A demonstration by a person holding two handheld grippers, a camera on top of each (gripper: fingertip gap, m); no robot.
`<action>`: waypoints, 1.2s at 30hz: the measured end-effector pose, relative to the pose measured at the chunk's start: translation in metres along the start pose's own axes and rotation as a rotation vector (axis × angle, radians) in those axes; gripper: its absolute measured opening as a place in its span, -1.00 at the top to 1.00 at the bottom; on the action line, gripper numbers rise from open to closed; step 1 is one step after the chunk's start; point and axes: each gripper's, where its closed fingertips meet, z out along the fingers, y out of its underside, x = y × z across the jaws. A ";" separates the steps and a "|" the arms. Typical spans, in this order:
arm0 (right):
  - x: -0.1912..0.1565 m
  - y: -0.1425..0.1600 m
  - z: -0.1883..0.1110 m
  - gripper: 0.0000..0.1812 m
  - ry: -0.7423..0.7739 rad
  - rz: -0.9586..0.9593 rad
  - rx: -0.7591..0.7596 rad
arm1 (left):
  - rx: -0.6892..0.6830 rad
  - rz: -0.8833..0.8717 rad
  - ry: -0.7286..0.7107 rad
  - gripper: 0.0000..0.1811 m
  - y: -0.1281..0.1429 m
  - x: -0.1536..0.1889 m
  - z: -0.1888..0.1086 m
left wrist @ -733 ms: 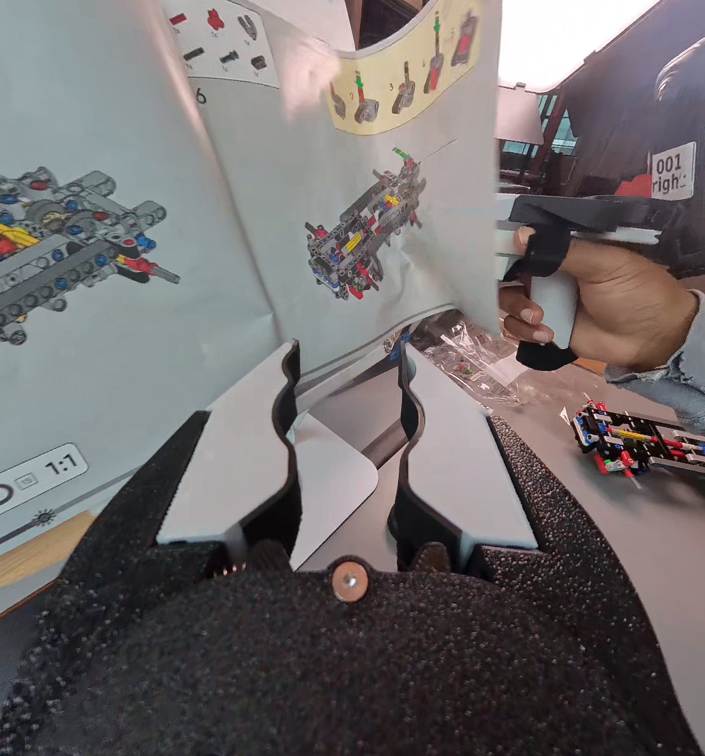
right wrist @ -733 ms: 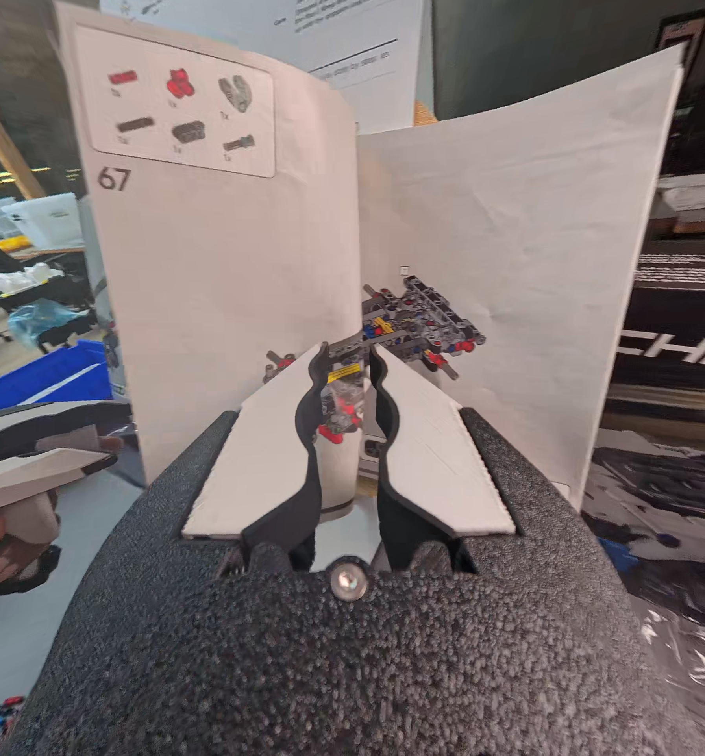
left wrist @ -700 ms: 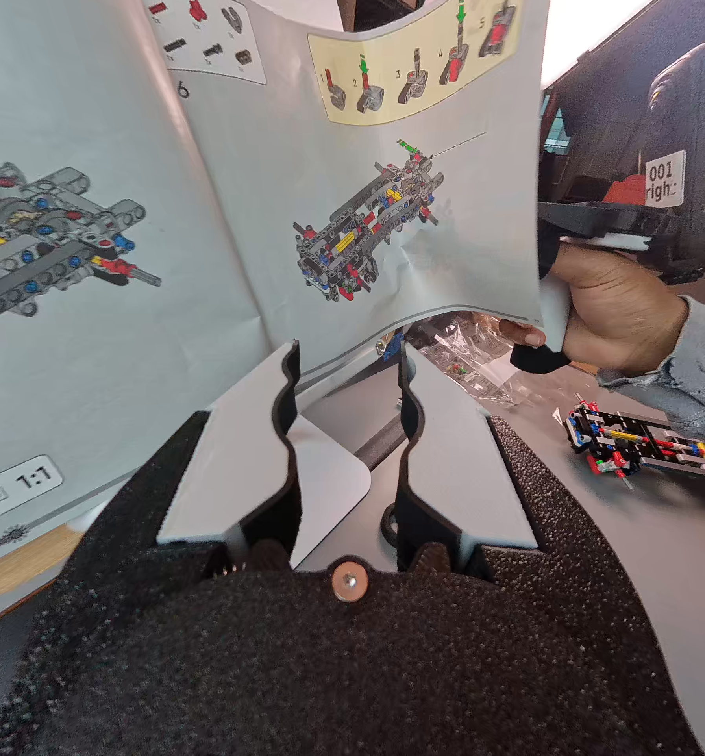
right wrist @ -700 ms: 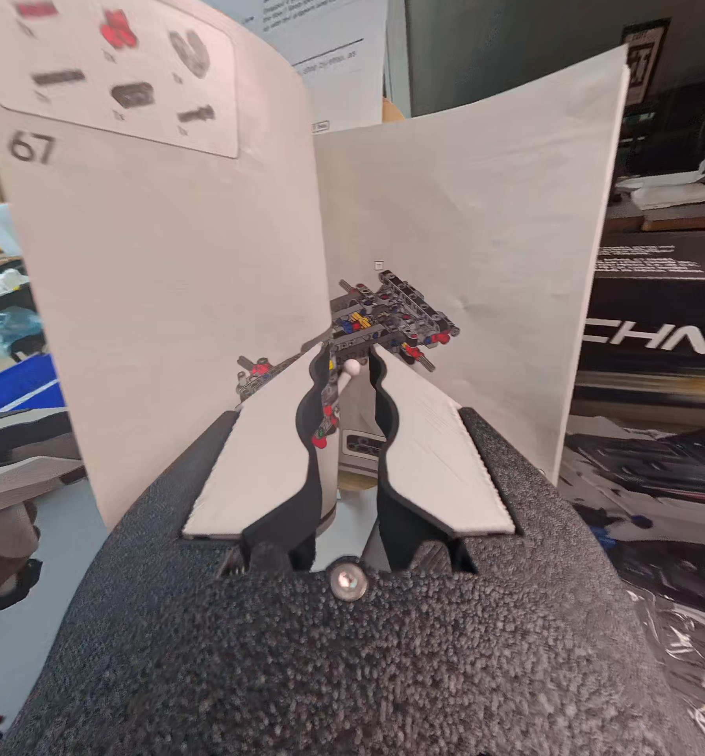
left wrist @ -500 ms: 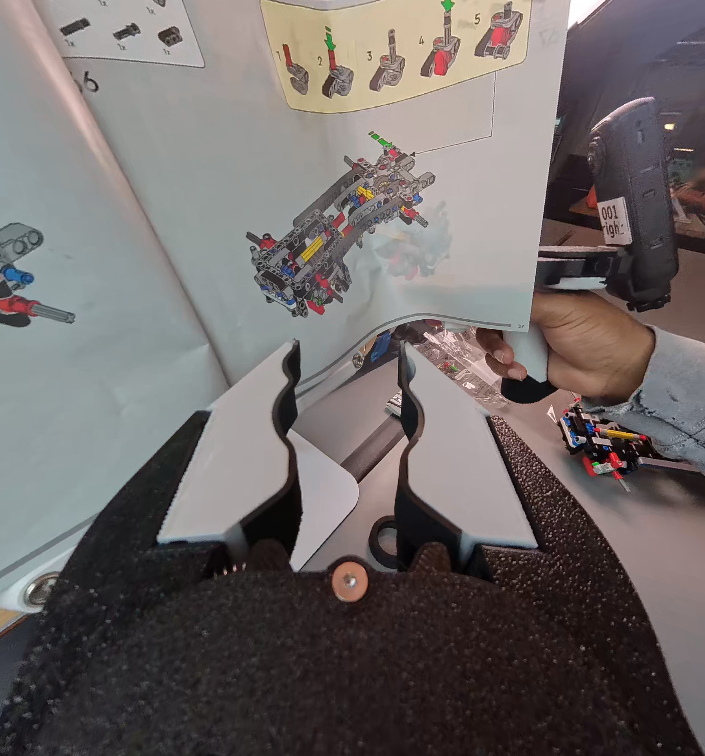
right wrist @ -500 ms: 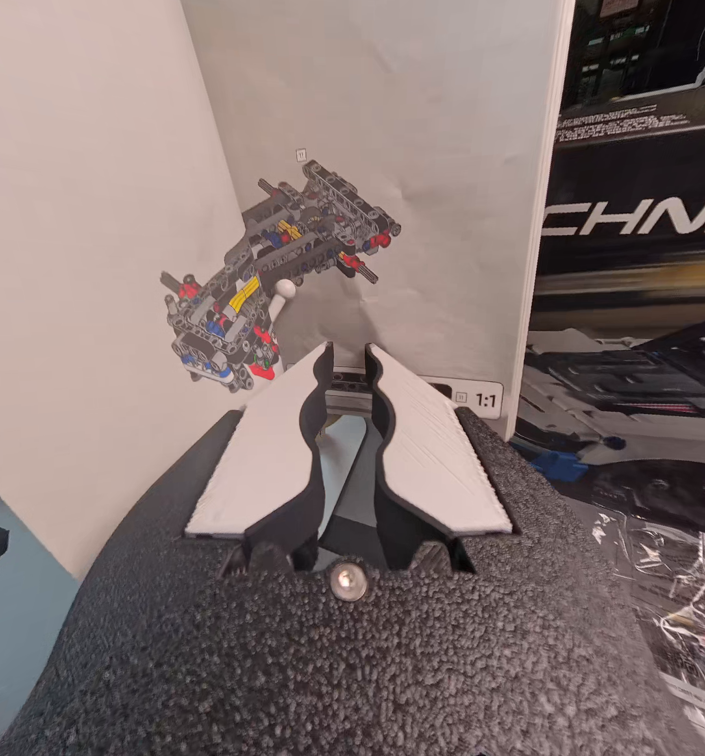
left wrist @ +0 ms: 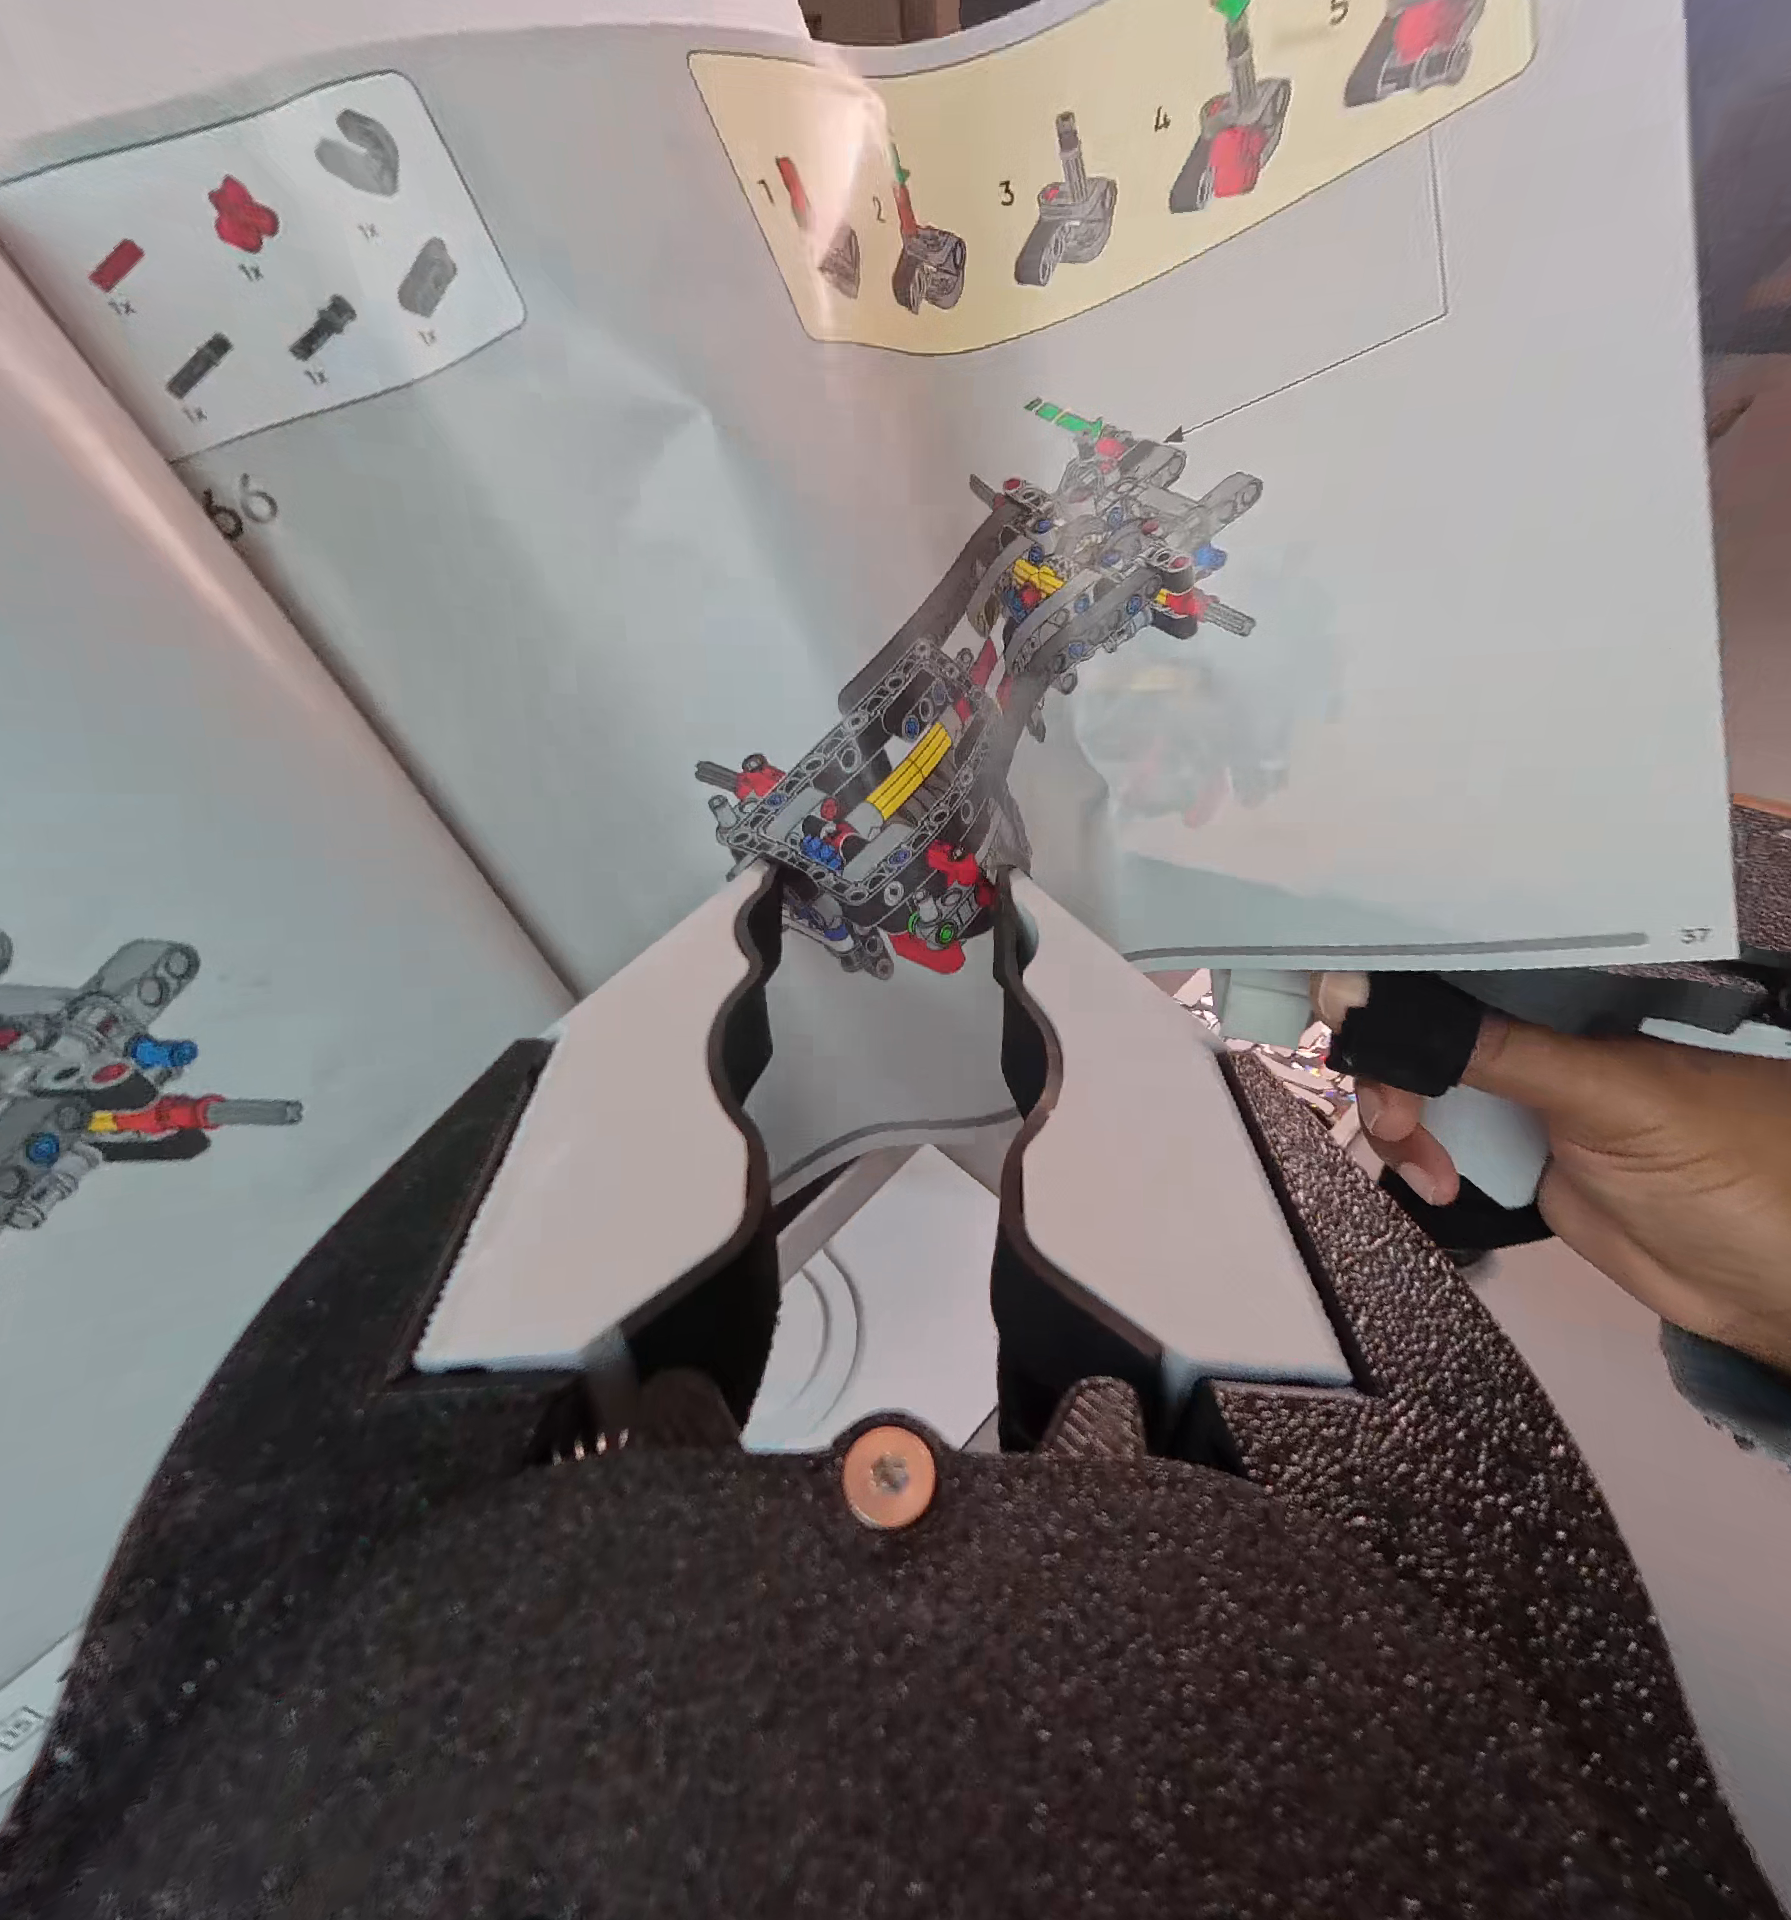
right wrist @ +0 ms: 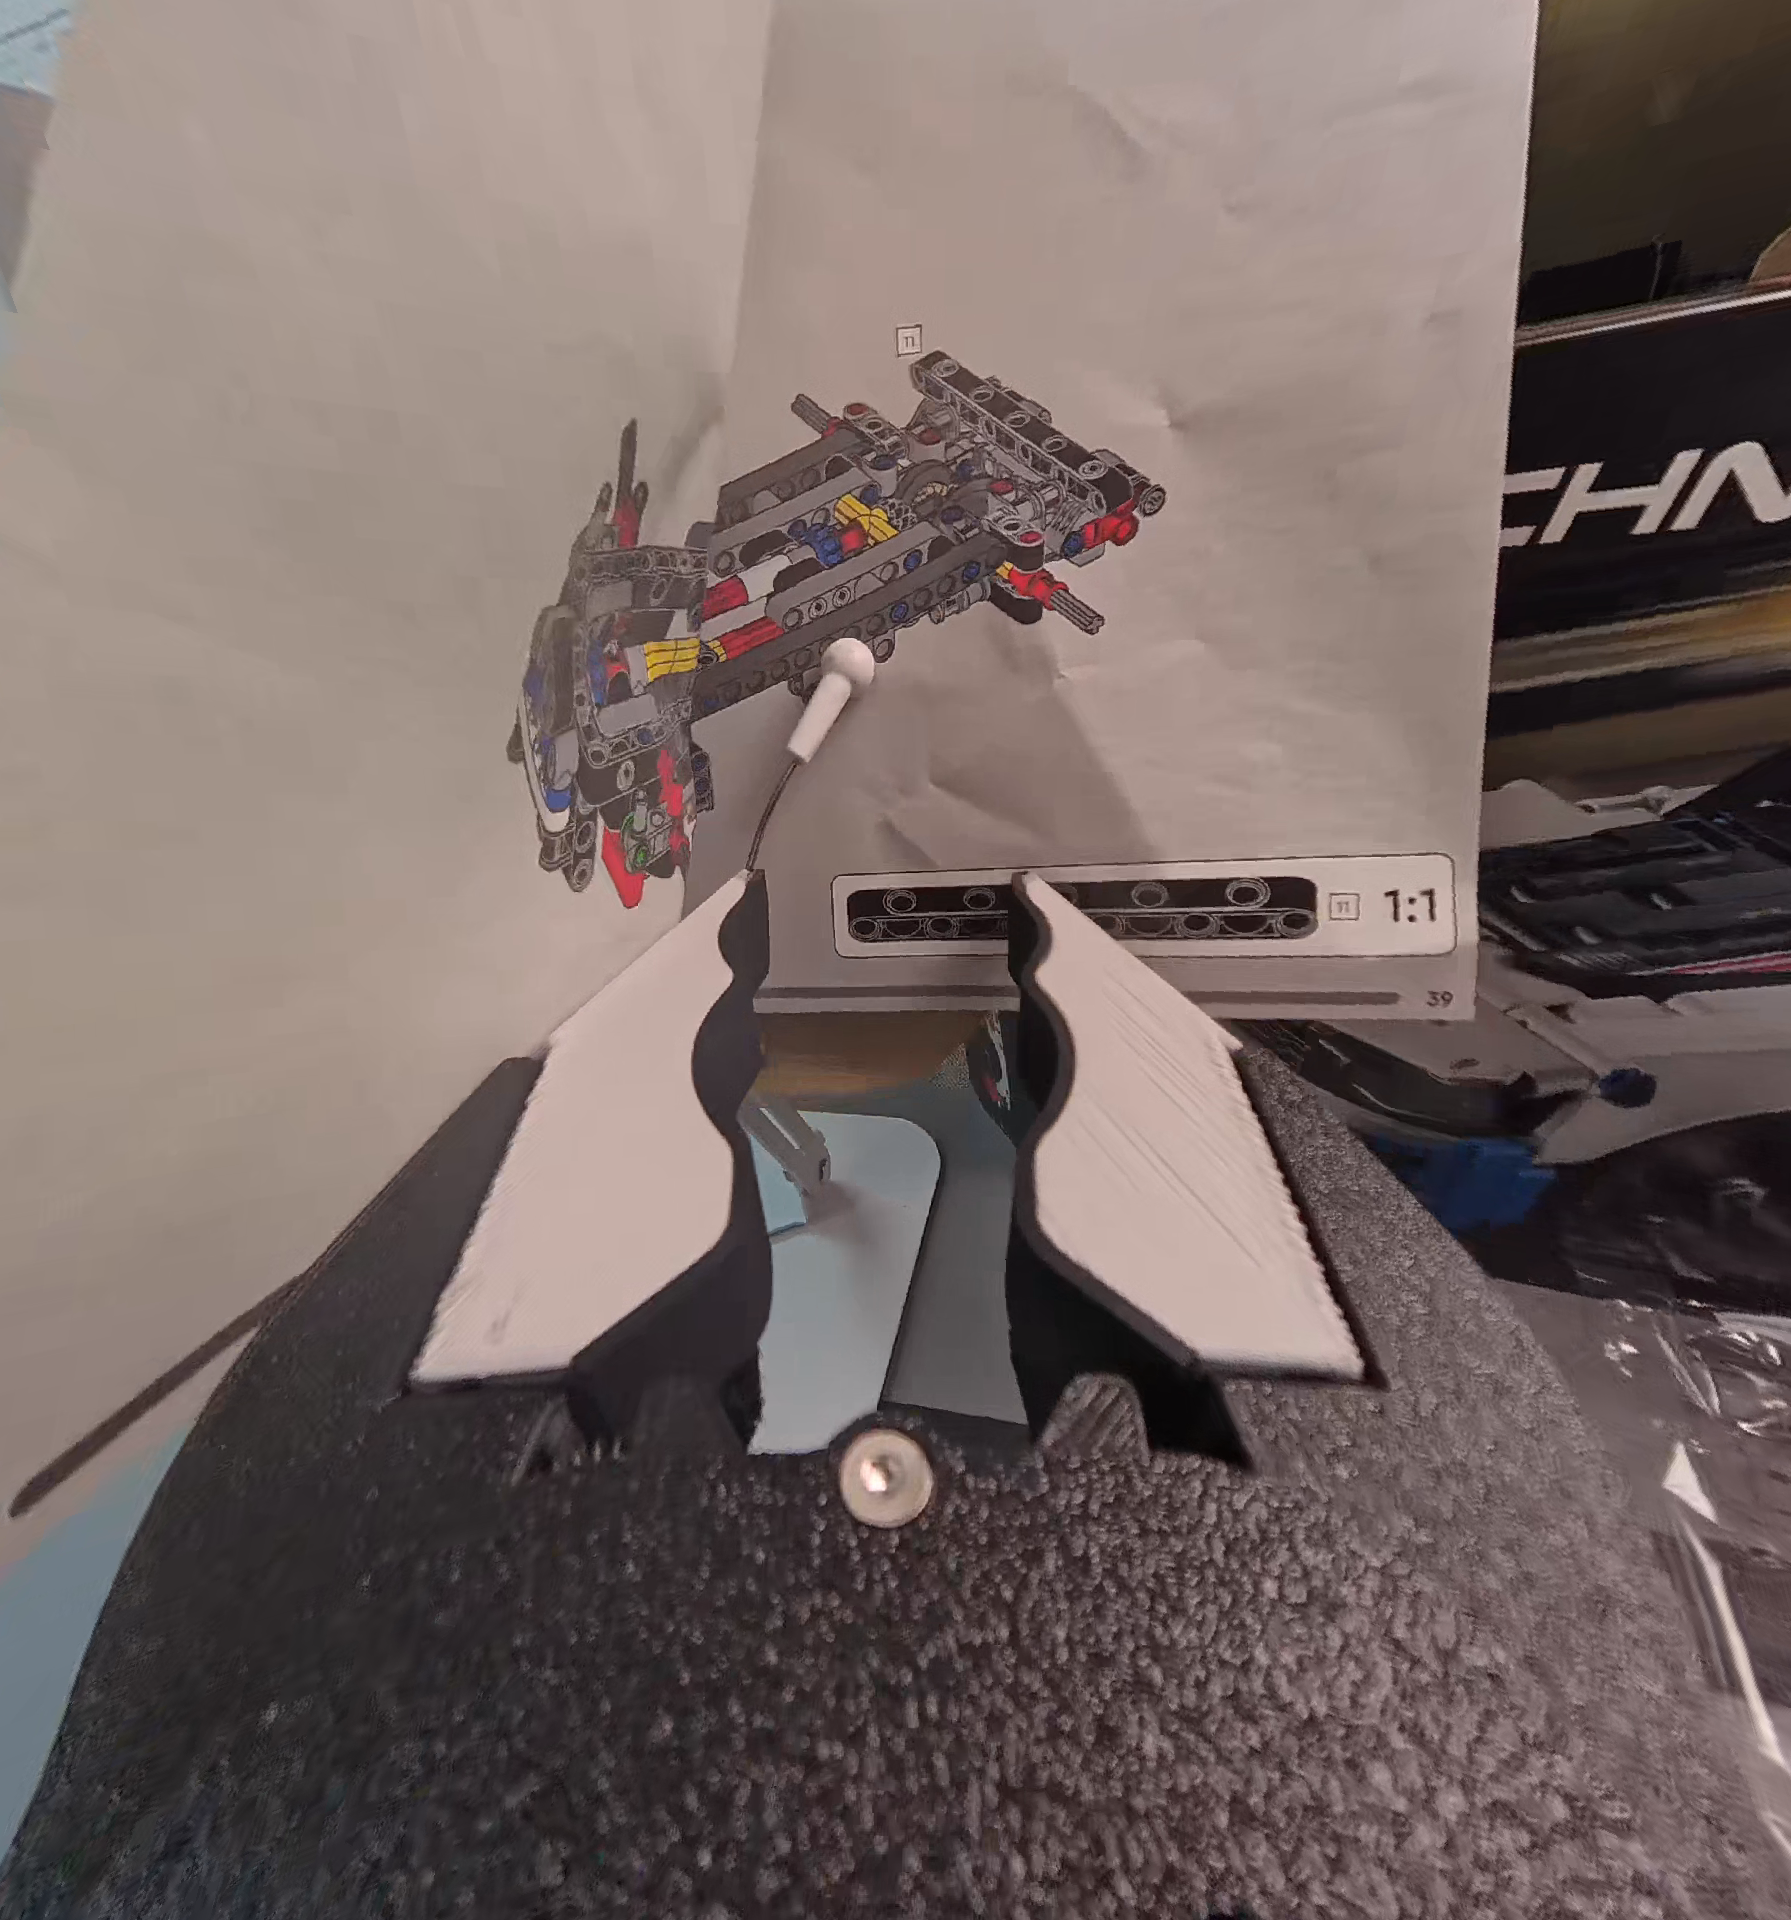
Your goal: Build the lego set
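Observation:
The open instruction booklet [left wrist: 558, 644] stands upright in front of both grippers. One page [left wrist: 1390, 675] is lifted and curved, with its lower right corner just above a person's hand [left wrist: 1649, 1164] that holds the right gripper. My left gripper [left wrist: 880, 894] is open and empty, pointing at the lifted page. My right gripper [right wrist: 886, 883] is open and empty, close to the flat right-hand page [right wrist: 1182, 312]. The lifted page [right wrist: 299, 520] curves away at its left. No built Lego model is in view.
A white pin on a thin wire [right wrist: 837, 670] stands against the booklet page. The booklet stand's pale base [right wrist: 849, 1247] lies below the jaws. A black Lego box [right wrist: 1680, 499] stands at the right. Clear plastic bags [right wrist: 1753, 1455] lie at the lower right.
My right gripper's jaws have opened wider and it sits lower at the booklet. The lifted page has swung left. My left gripper moved closer to the booklet; the chassis on the table left its view.

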 end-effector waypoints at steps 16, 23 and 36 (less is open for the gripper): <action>-0.022 0.015 0.006 0.75 -0.099 0.085 0.029 | -0.041 0.069 -0.093 0.63 0.001 -0.012 0.019; -0.026 0.019 0.001 0.98 -0.174 0.330 0.063 | -0.032 0.077 -0.096 0.64 0.002 -0.011 0.018; -0.020 0.046 -0.008 1.00 -0.258 1.207 0.224 | -0.018 0.117 -0.240 0.84 0.005 -0.025 0.025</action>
